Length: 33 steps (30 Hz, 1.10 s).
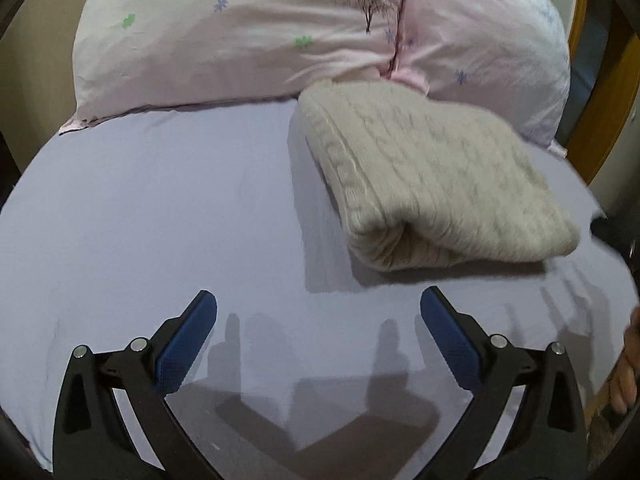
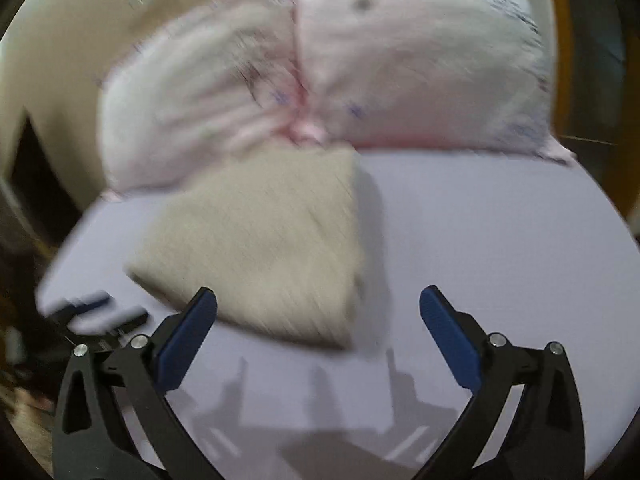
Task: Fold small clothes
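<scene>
A folded cream cable-knit sweater (image 1: 432, 176) lies on the lavender bed sheet (image 1: 160, 220), its far end against the pillow. My left gripper (image 1: 318, 304) is open and empty, hovering over bare sheet in front and to the left of the sweater. In the blurred right wrist view the same sweater (image 2: 264, 240) lies ahead. My right gripper (image 2: 318, 304) is open and empty, just in front of the sweater's near edge. The left gripper also shows at the left edge of the right wrist view (image 2: 100, 312).
A pink flowered pillow (image 1: 280, 28) lies across the head of the bed; it also shows in the right wrist view (image 2: 320, 72). A wooden frame (image 1: 600, 92) stands to the right. A hand (image 1: 628, 368) shows at the right edge.
</scene>
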Tool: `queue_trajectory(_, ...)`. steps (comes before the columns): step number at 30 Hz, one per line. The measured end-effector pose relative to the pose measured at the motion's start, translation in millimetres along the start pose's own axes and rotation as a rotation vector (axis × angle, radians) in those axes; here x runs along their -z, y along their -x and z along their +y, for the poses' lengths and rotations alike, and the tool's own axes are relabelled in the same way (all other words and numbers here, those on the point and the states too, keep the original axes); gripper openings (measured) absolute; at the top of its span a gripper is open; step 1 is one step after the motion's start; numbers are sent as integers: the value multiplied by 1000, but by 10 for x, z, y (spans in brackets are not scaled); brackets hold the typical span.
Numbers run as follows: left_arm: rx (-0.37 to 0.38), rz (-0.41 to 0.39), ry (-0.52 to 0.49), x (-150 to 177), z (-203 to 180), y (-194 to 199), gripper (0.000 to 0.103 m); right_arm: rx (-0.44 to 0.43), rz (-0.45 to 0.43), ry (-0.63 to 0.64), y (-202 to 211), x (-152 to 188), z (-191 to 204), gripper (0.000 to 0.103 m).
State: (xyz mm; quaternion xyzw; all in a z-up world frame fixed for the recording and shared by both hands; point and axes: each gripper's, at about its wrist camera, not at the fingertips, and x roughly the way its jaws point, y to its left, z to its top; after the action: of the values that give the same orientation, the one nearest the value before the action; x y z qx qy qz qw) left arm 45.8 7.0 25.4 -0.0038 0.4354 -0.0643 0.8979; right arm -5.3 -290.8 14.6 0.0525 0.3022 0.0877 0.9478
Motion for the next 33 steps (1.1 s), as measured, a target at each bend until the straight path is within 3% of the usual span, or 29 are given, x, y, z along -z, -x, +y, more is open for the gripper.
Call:
queue_trajectory(7, -34, 33, -44, 114, -95, -101, 102, 40, 146, 45, -356, 352, 136, 101)
queue_trajectory(13, -57, 38, -55, 110, -124, -114, 102, 105, 172, 102, -516, 387, 309, 101)
queue_trajectory(33, -63, 35, -54, 103, -123, -114, 102, 129, 170, 108, -558, 385, 347, 101)
